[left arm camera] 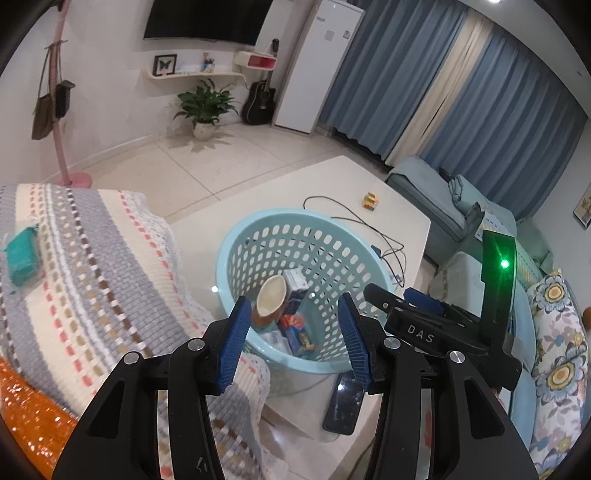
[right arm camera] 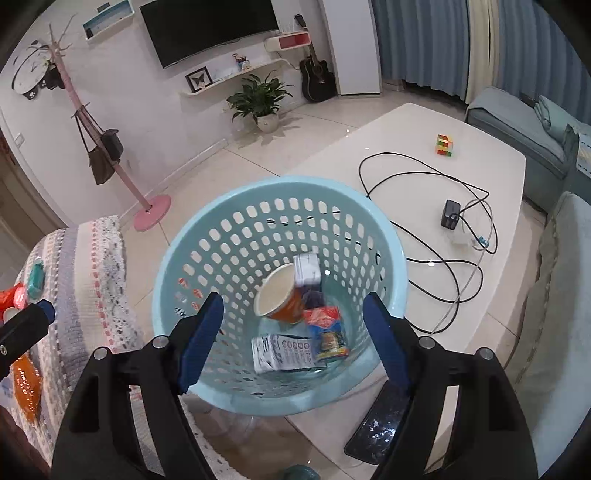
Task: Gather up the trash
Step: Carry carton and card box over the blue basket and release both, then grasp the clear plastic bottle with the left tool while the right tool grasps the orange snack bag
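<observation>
**Right wrist view: both tongs empty over the basket**

Right wrist view shows my right tongs (right arm camera: 291, 339) spread wide with nothing between the blue pads, hanging above the pale blue basket (right arm camera: 173, 266). My left tongs (left arm camera: 291, 336) are likewise open and empty. Collected trash lies at the basket's bottom: a paper cup (right arm camera: 277, 299) on its side, a white carton (right arm camera: 282, 352), a red-and-blue wrapper (right arm camera: 327, 334) and a small box (right arm camera: 306, 269).

I judge the next job is fetching more litter. An orange wrapper (left arm camera: 29, 413) lies at 8 o'clock in the left view, on the knitted throw (left arm camera: 92, 266), with a teal packet (left arm camera: 22, 254) at 9 o'clock. I should grip flat, thin pieces by an edge, without pinching the throw.

The basket stands on a glossy white desk (right arm camera: 461, 122), beside a black cable (right arm camera: 424, 229), a charger (right arm camera: 450, 214), a colourful cube (right arm camera: 445, 145) and a dark phone (right arm camera: 376, 432); those are not trash, I think. Tiled floor, a potted plant (right arm camera: 260, 101) and a television (right arm camera: 210, 27) lie towards 12 o'clock.
</observation>
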Demonstrator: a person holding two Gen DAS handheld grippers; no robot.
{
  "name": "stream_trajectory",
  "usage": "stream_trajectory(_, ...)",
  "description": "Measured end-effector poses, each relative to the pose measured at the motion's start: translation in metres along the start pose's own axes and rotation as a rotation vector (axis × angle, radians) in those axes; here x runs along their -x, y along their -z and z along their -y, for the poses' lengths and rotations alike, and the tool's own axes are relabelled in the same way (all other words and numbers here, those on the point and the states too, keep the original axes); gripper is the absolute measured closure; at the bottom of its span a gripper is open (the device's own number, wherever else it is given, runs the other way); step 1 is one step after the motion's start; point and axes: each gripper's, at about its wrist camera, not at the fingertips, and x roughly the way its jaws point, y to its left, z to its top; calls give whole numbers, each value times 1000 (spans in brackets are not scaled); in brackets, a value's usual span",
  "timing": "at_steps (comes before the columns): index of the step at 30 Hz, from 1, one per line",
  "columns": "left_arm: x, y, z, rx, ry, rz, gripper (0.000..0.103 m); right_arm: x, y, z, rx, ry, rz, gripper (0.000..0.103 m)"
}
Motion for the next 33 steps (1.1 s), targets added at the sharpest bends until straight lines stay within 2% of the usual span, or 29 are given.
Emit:
stream_trajectory(8,41,7,-3,15,3,71,55,25,2,-33,75,-41,41,29)
stream_trajectory(17,98,19,-26,40,-62,170,55,58,13,-100,213,-109,114,29)
stream_trajectory(22,130,38,-59,38,-175,193,55,70,32,-146,315,-193,129,28)
stream_trajectory(25,152,49,-86,72,-232,206,55,70,47,-173,376,-235,112,27)
stream_trajectory(28,170,59,-113,73,-351,196,55,68,65,-200,435,-269,83,24)
stream_trajectory(30,184,63,-130,110,-374,200,55,67,75,-214,461,-288,72,21)
stream_trajectory(33,201,74,-153,154,-405,195,42,65,88,-235,503,-319,48,21)
